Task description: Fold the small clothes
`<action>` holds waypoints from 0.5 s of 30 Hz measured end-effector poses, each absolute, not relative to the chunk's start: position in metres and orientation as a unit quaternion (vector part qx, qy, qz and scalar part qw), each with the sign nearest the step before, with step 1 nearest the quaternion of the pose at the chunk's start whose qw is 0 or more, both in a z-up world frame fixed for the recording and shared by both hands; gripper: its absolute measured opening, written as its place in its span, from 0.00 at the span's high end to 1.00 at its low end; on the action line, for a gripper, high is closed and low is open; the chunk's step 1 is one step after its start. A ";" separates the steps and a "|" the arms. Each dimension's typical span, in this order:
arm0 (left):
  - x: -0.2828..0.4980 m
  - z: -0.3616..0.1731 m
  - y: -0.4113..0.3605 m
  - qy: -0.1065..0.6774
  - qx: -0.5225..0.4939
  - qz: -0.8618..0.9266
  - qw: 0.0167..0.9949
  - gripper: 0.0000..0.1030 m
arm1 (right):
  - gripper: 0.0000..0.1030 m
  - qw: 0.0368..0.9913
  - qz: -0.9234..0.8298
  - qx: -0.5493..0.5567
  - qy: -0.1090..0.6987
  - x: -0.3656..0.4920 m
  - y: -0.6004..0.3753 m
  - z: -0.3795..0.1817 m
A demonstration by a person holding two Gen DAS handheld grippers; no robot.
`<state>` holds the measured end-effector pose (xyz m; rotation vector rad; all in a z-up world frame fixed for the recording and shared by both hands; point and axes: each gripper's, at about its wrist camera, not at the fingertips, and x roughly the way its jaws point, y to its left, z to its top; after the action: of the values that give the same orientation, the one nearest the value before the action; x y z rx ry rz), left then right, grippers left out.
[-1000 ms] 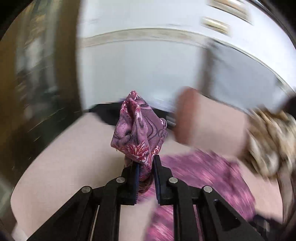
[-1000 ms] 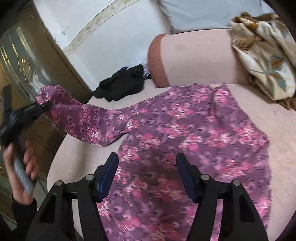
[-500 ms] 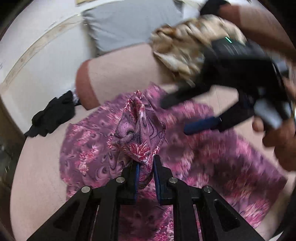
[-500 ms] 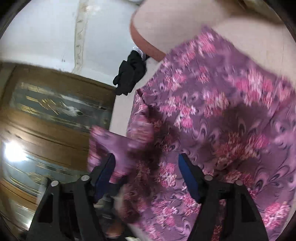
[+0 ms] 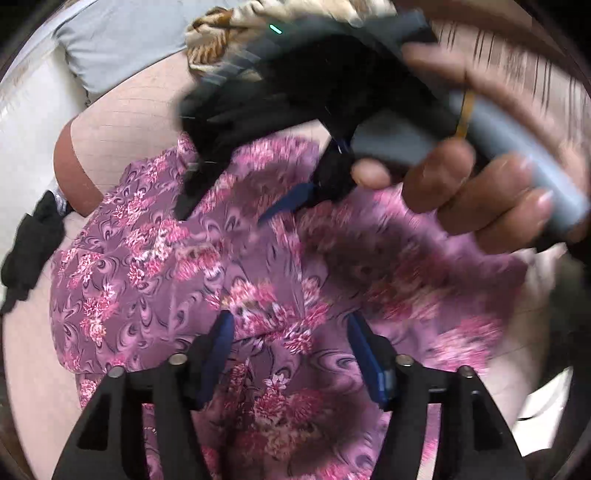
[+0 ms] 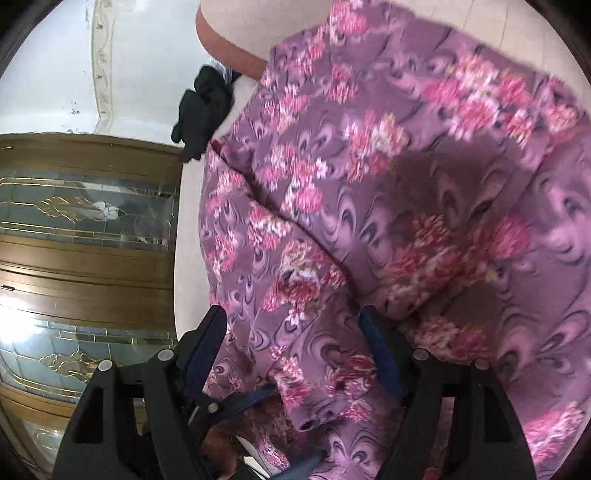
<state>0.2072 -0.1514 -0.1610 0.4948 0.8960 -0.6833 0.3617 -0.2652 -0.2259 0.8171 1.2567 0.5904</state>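
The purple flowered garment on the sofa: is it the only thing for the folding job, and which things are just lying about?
For the job:
- purple flowered garment
- left claw, jaws opening, nothing clamped
- right claw, open

Just lying about:
- black cloth
- beige patterned cloth
- grey cushion

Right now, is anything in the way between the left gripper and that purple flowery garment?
Nothing visible. The left gripper, its jaws opening, sits right over the garment with only cloth between them. The right gripper hangs farther up, over another part.
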 end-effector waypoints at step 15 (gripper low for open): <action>0.352 -0.193 0.051 0.587 -0.181 -0.052 0.788 0.14 | 0.92 0.754 0.218 0.168 0.597 0.324 -0.227 -0.175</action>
<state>0.3523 0.0512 -0.1931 -0.3897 1.2638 -0.1122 0.3242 -0.2273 -0.1751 0.3661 1.3026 0.4758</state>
